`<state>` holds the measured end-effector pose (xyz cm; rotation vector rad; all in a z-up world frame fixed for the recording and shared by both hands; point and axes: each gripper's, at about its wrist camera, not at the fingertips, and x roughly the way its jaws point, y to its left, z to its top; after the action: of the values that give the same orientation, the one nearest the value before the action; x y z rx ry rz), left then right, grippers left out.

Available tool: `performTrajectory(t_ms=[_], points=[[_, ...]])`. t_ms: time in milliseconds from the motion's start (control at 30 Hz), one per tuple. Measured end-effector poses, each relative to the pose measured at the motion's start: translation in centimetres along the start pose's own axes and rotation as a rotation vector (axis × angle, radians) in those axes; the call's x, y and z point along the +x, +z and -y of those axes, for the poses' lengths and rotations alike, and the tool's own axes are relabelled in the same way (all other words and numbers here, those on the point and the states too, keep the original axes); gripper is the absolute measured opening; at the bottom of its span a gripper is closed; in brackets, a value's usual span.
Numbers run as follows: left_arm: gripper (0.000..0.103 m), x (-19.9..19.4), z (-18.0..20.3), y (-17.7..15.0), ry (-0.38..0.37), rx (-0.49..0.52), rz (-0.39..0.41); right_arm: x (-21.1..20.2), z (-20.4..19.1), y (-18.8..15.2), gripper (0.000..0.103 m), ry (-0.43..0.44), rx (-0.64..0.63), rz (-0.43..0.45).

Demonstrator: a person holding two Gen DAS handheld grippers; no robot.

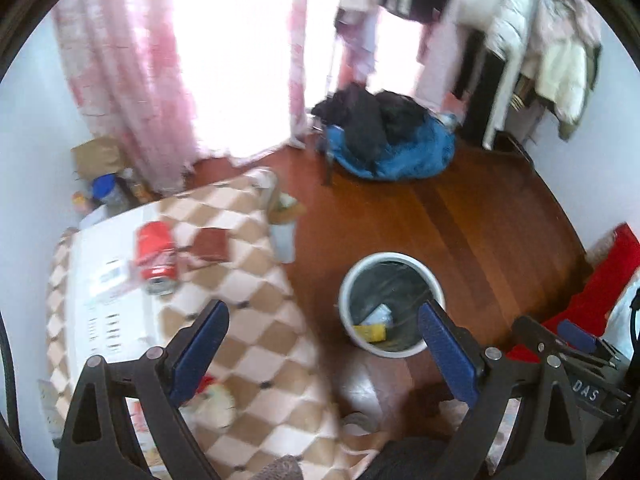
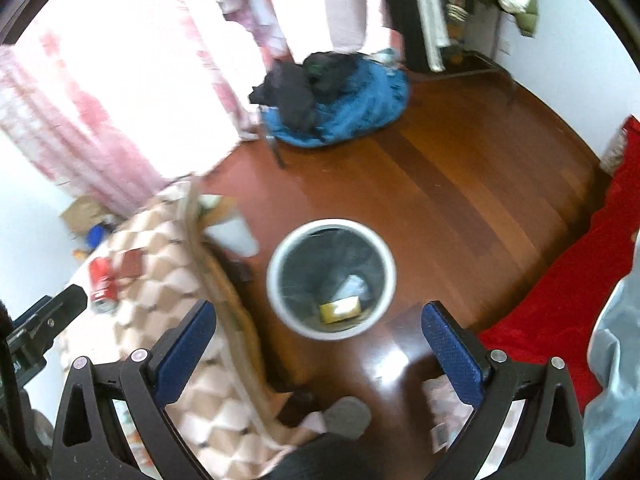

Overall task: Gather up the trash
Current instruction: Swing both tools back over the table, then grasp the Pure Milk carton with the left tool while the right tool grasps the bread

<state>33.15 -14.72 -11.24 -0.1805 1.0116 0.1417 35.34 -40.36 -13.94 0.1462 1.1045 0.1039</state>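
A red soda can point(image 1: 156, 256) lies on its side on the checkered tablecloth point(image 1: 256, 344); it also shows in the right wrist view point(image 2: 102, 284). A white trash bin point(image 1: 392, 304) with a dark liner stands on the wooden floor, holding a yellow box point(image 2: 340, 308) and pale wrappers. My left gripper point(image 1: 324, 344) is open and empty, above the table edge, right of the can. My right gripper point(image 2: 320, 344) is open and empty, above the bin point(image 2: 332, 278). Crumpled trash point(image 1: 216, 400) lies on the cloth near my left finger.
A small brown booklet point(image 1: 210, 246) lies beside the can. White papers point(image 1: 108, 296) cover the table's left. A blue and black clothes pile point(image 1: 384, 136) sits on the floor by the pink curtains. Red fabric point(image 2: 576, 296) lies right. A clothes rack point(image 1: 520, 40) stands behind.
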Motion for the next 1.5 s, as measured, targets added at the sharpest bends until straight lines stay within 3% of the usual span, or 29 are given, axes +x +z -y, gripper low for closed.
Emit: performTrajectory(t_ms=[133,233,467,633,767,833,933,967,1000,1167,1300,1400,1500], points=[[0.097,-1.6,-6.0,-2.0,0.065,-0.080,0.006,-0.7,-5.5,-2.2,0.103,0.079,-0.073,-0.039],[0.097,-1.1,-11.3,-4.7,0.171,-0.138,-0.010,0.7,-10.1,-4.7,0.103,0.127,-0.140,-0.092],[0.097,4.6,-24.6,-13.6,0.373,-0.318,-0.169,8.0,-19.9,-10.7,0.103,0.188,-0.273,-0.259],[0.097,8.7,-30.4,-18.7,0.401,-0.405,-0.292,13.4,-25.1,-14.2,0.103,0.166,-0.328,-0.354],[0.097,9.8,-32.5,-20.8,0.393,-0.422,-0.323,16.8,-26.7,-15.9,0.085,0.131,-0.339,-0.406],[0.097,10.4,-33.0,-21.3,0.391,-0.417,-0.336,18.1,-27.4,-16.5,0.083,0.115,-0.348,-0.410],[0.097,11.1,-33.4,-21.8,0.384,-0.396,-0.350,19.1,-28.5,-17.2,0.058,0.083,-0.394,-0.377],[0.097,11.3,-33.4,-21.8,0.385,-0.379,-0.356,19.1,-28.8,-17.6,0.052,0.061,-0.424,-0.348],[0.097,11.5,-33.3,-21.7,0.386,-0.359,-0.357,19.0,-29.2,-18.0,0.033,0.056,-0.454,-0.326],[0.097,9.9,-30.9,-20.0,0.314,-0.180,-0.295,18.1,-28.7,-18.4,0.026,0.059,-0.494,-0.292],[0.096,8.4,-26.0,-18.1,0.159,0.152,-0.248,17.0,-25.4,-17.2,0.026,0.078,-0.427,-0.312],[0.096,8.8,-22.2,-17.7,0.069,0.384,-0.290,16.6,-23.3,-16.8,0.026,0.089,-0.380,-0.342],[0.096,10.7,-19.6,-17.6,0.006,0.532,-0.383,16.5,-21.9,-16.9,0.023,0.094,-0.349,-0.361]])
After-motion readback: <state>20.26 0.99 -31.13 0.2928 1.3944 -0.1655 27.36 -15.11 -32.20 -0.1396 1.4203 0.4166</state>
